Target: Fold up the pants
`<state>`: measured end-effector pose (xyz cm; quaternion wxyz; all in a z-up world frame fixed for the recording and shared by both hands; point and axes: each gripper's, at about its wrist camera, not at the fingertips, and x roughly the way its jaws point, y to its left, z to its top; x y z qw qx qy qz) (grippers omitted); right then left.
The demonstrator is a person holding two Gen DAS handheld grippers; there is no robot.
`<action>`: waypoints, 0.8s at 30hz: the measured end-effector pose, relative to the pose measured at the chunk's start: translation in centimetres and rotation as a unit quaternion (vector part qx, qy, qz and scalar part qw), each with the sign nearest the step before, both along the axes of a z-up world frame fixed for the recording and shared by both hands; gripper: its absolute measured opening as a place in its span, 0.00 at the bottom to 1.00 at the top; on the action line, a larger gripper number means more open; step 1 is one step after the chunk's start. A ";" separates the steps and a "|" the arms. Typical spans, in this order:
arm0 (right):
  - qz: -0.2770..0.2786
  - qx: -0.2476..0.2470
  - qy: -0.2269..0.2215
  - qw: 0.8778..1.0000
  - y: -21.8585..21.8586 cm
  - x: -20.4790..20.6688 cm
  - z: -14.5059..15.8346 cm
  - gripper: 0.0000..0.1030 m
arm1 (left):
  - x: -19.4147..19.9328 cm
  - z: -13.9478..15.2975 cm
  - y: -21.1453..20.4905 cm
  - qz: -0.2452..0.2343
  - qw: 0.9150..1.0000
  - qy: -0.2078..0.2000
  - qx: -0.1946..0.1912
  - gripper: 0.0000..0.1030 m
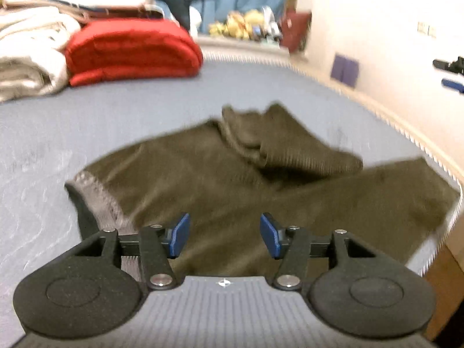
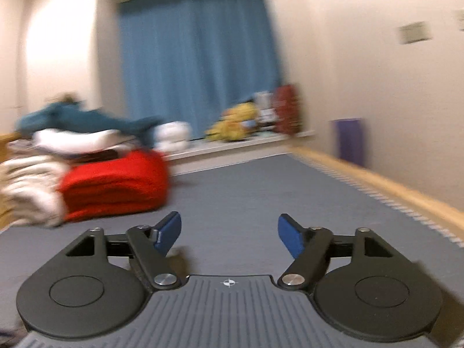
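Grey-blue mattress (image 1: 121, 121) fills both views; its piped edge (image 1: 385, 116) curves from 12 toward 4 o'clock in the left wrist view, running close to the cream wall (image 1: 377, 14). In the right wrist view the same edge meets a wooden frame rail (image 2: 377, 182) at 3 o'clock. Blue curtain (image 2: 200, 63) hangs at 12 o'clock behind the bed. Stacked bedding sits at 10 o'clock: a red folded blanket (image 1: 130, 49) beside cream blankets (image 1: 29, 55), well apart from the pants. Olive-brown pants (image 1: 232, 179) lie spread across the mattress centre, waistband (image 1: 95, 197) at 8 o'clock, one leg reaching the mattress edge at 3 o'clock, the other leg (image 1: 290, 142) folded back on top near centre. Bare mattress lies open from 9 to 12 o'clock. Left gripper (image 1: 225, 236) hovers over the pants, jaws spread wide, nothing held. Right gripper (image 2: 229, 237) is likewise wide apart and empty, over bare mattress. Both views blurred.
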<state>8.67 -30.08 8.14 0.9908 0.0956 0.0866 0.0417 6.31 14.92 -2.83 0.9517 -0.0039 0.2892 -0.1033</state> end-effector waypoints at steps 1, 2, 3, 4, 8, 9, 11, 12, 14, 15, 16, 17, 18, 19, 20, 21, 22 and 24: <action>0.019 -0.002 0.003 1.000 1.5 0.0 0.0 0.75 | 0.0 0.3 -1.0 0.003 1.000 -0.026 0.004 0.65; 0.035 -0.003 0.008 0.999 3.2 0.0 -0.3 0.76 | 0.3 0.6 -1.8 0.002 0.999 -0.046 0.010 0.66; 0.052 0.000 0.016 0.999 4.8 0.1 -0.8 0.77 | 0.6 0.8 -2.7 0.000 0.998 -0.062 0.018 0.66; 0.066 0.004 0.024 0.998 6.2 0.2 -1.3 0.77 | 0.7 0.9 -3.8 -0.004 0.997 -0.074 0.025 0.66; 0.092 -0.007 0.045 0.995 10.7 1.7 -4.9 0.77 | 2.1 1.2 -6.5 0.031 0.996 -0.085 0.021 0.66; 0.092 -0.008 0.050 0.994 10.8 1.9 -6.0 0.77 | 2.8 1.3 -6.9 0.040 0.996 -0.079 0.011 0.66; 0.087 -0.018 0.065 0.994 11.9 3.6 -7.8 0.77 | 3.5 1.6 -7.4 0.057 0.996 -0.070 -0.011 0.70; 0.082 -0.031 0.071 0.994 12.4 4.3 -8.5 0.77 | 4.0 1.7 -7.7 0.066 0.995 -0.066 -0.024 0.75; 0.072 -0.048 0.075 0.993 13.2 5.3 -9.7 0.77 | 4.6 2.1 -8.2 0.085 0.994 -0.062 -0.041 0.80; 0.068 -0.058 0.074 0.993 13.6 6.0 -9.9 0.77 | 5.0 2.2 -8.8 0.090 0.993 -0.059 -0.054 0.80; 0.061 -0.072 0.077 0.993 13.9 6.9 -10.0 0.77 | 5.2 2.4 -9.2 0.089 0.992 -0.059 -0.065 0.80; 0.053 -0.081 0.080 0.992 13.8 7.1 -10.8 0.77 | 5.3 2.6 -9.9 0.089 0.991 -0.063 -0.075 0.80; 0.046 -0.087 0.084 0.992 13.7 8.3 -10.8 0.78 | 5.0 2.8 -10.3 0.089 0.990 -0.069 -0.080 0.80; 0.041 -0.088 0.088 0.991 13.6 9.0 -11.4 0.78 | 5.0 3.0 -11.1 0.087 0.990 -0.074 -0.083 0.80; 0.030 -0.085 0.095 0.991 13.3 10.0 -11.7 0.78 | 5.0 3.1 -11.8 0.084 0.990 -0.077 -0.081 0.79; 0.016 -0.072 0.107 0.992 12.7 11.3 -12.1 0.78 | 4.9 3.1 -12.7 0.082 0.991 -0.081 -0.074 0.77; 0.008 -0.057 0.118 0.991 12.1 12.4 -12.9 0.79 | 5.0 3.0 -13.5 0.080 0.991 -0.083 -0.063 0.69; -0.011 -0.010 0.153 0.988 10.5 14.6 -14.2 0.79 | 5.4 2.0 -14.8 0.073 0.994 -0.080 -0.032 0.50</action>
